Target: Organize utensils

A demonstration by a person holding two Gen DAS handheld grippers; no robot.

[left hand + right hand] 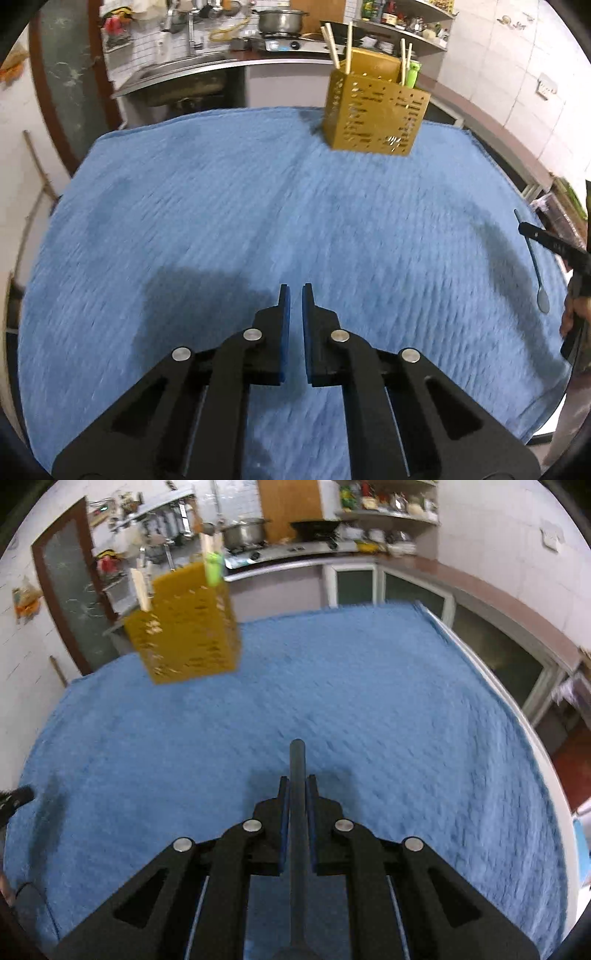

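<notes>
Right wrist view: your right gripper (296, 781) clamps a dark blue spoon (297, 771), well short of the yellow utensil holder (184, 627) on the blue towel (369, 701). Your left gripper (296, 290) is closed, empty.

The towel (221, 221) over the table is plain blue with a ribbed weave. The far holder (373, 110) is mustard yellow, pierced with rows of slots. Pale wooden chopsticks (334, 46) and something bright green (413, 74) stand in it. The spoon (535, 266) at right is dark teal.
</notes>
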